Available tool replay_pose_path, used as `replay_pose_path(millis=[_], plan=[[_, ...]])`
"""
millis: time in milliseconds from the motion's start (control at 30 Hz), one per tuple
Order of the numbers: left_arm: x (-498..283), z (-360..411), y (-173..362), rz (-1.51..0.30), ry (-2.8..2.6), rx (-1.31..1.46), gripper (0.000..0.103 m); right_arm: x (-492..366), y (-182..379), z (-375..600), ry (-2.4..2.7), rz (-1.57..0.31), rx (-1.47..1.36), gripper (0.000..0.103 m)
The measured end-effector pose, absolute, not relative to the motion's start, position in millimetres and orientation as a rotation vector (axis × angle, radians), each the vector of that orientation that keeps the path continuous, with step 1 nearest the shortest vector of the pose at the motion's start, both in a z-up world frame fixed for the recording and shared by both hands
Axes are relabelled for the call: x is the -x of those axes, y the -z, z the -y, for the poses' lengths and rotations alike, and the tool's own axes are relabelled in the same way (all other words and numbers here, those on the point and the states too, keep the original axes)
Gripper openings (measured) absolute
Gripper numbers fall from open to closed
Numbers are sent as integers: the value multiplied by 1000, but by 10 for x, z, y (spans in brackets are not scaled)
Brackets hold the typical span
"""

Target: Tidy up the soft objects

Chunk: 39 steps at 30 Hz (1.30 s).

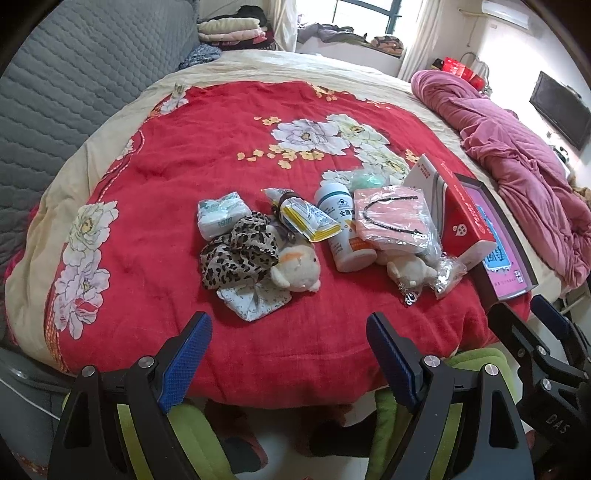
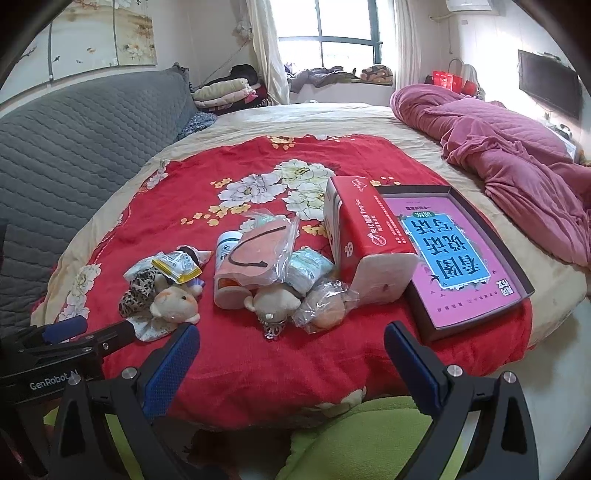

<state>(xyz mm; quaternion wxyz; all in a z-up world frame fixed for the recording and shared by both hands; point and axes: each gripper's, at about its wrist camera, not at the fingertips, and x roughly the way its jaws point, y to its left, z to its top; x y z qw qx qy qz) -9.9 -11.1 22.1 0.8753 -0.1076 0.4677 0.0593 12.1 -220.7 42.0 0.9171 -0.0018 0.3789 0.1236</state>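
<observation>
Red quilted blanket point(image 1: 207, 155) with white peony print is covering the near half of a bed; beige sheet point(image 2: 332, 118) is showing beyond it. Grey quilted headboard point(image 1: 74, 85) is running along the left side, a crumpled pink duvet point(image 2: 509, 147) is lying at right, and a window point(image 2: 332, 33) with pale curtains is letting in daylight at the far end; a dark screen point(image 2: 550, 85) is hanging on the right wall. Soft items are sitting clustered mid-blanket: leopard-print cloth point(image 1: 236, 254) touching a cream plush toy point(image 1: 297, 271), a tissue pack point(image 1: 219, 214) just behind them, a second plush point(image 1: 408, 273) under a bagged pink cloth point(image 1: 388, 218). A white bottle point(image 1: 341, 229) is lying between the two groups. A red box point(image 2: 369, 236) is resting against a shallow tray holding a pink book point(image 2: 454, 254). Left tongs point(image 1: 290, 354) and right tongs point(image 2: 291, 365) are both hovering spread wide at the blanket's near edge, holding nothing.
</observation>
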Motion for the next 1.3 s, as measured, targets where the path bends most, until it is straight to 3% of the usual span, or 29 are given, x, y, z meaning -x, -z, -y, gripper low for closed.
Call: replay_pose_path(millis=[1300], plan=[[129,147,-284,-955,-120,221,86,-90,-533,2222,-240,-752,12,101]])
